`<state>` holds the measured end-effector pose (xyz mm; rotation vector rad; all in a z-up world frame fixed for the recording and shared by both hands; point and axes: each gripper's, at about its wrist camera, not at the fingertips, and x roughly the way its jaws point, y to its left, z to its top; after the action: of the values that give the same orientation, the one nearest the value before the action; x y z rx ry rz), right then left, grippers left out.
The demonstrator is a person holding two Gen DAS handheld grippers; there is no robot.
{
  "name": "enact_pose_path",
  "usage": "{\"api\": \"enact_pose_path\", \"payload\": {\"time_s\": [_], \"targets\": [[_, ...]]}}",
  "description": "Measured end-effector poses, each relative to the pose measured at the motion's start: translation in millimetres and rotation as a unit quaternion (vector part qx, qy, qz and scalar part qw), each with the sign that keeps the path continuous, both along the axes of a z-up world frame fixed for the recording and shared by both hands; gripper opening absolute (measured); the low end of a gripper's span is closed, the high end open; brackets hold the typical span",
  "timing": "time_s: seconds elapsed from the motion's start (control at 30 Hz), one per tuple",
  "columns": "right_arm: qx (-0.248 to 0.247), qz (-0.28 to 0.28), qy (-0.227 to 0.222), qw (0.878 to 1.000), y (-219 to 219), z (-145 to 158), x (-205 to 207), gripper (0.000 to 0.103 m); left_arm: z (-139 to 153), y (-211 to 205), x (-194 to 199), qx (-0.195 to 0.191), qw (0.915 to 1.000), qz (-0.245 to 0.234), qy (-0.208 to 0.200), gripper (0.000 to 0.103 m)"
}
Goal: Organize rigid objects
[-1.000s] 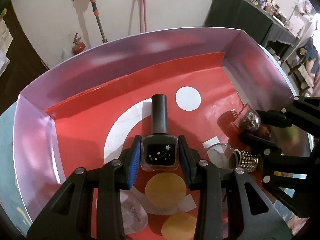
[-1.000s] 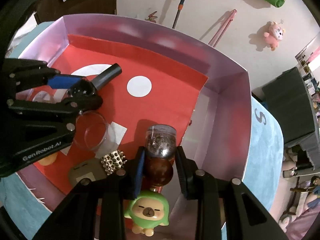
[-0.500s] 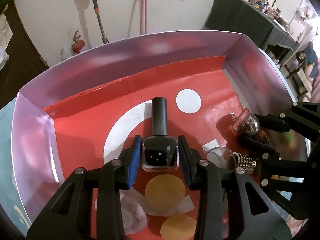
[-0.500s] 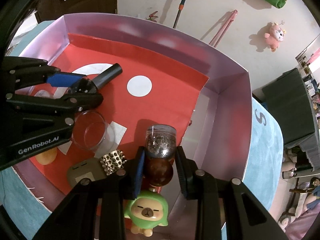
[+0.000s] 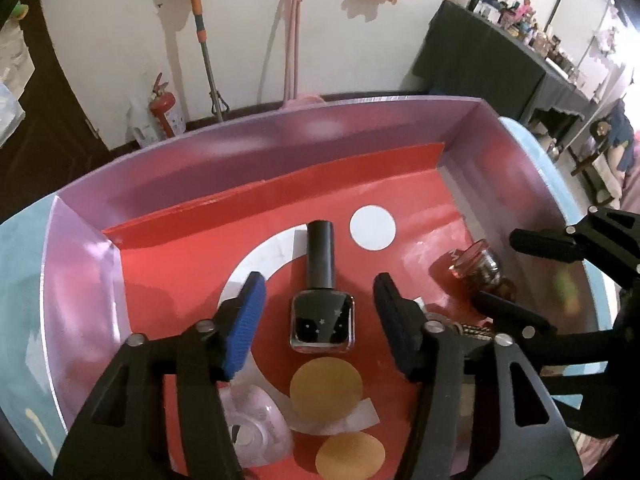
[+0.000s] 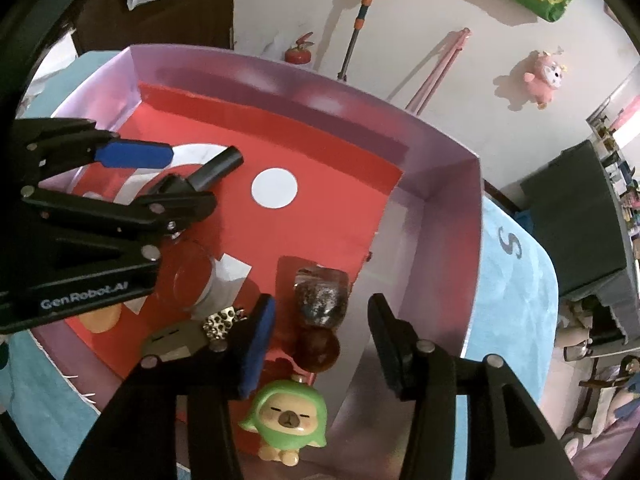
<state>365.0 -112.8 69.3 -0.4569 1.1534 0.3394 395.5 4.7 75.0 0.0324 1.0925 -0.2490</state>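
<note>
My black nail polish bottle (image 5: 322, 322) lies flat on the red floor of the box (image 5: 256, 152), near the middle, with its square body toward the near edge and its cap pointing at the far wall. My little glass jar (image 6: 322, 300) of dark glittery bits lies on its side by the right wall, and a brown ball (image 6: 319, 349) touches its near end.

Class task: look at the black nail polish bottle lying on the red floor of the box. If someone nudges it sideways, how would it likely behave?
The nail polish bottle lies on a flat face of its squarish body, so it would probably slide rather than roll. Its glossy surface suggests glass: likely stiff, somewhat slippery, possibly breakable. The narrow cap may make it pivot when pushed.
</note>
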Motion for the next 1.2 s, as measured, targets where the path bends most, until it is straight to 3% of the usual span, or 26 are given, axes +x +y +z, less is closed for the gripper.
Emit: {"api": "enact_pose_path", "payload": {"time_s": [0.2, 0.4, 0.53, 0.63, 0.77, 0.9, 1.2], "targets": [[0.028, -0.009, -0.018, 0.999, -8, 19, -9, 0.052, 26, 10, -20, -0.012, 0.9992, 0.008, -0.039, 0.068], [0.063, -0.014, -0.049, 0.997, -12, 41, -26, 0.062, 54, 20, -55, 0.002, 0.9943, 0.028, -0.102, 0.075], [0.100, -0.026, -0.080, 0.991, -20, 56, -43, 0.072, 69, 27, -82, 0.017, 0.9867, 0.045, -0.155, 0.084], [0.124, -0.027, -0.121, 0.984, -24, 67, -61, 0.086, 76, 31, -105, 0.004, 0.9819, 0.051, -0.182, 0.085], [0.152, -0.041, -0.182, 0.971, -32, 70, -86, 0.095, 77, 39, -130, -0.010, 0.9741, 0.072, -0.214, 0.092], [0.169, -0.038, -0.215, 0.961, -33, 63, -103, 0.099, 69, 38, -153, 0.004, 0.9651, 0.074, -0.251, 0.096], [0.179, -0.062, -0.260, 0.947, -32, 33, -114, 0.101, 38, 33, -160, 0.000, 0.9598, 0.092, -0.265, 0.096]]}}
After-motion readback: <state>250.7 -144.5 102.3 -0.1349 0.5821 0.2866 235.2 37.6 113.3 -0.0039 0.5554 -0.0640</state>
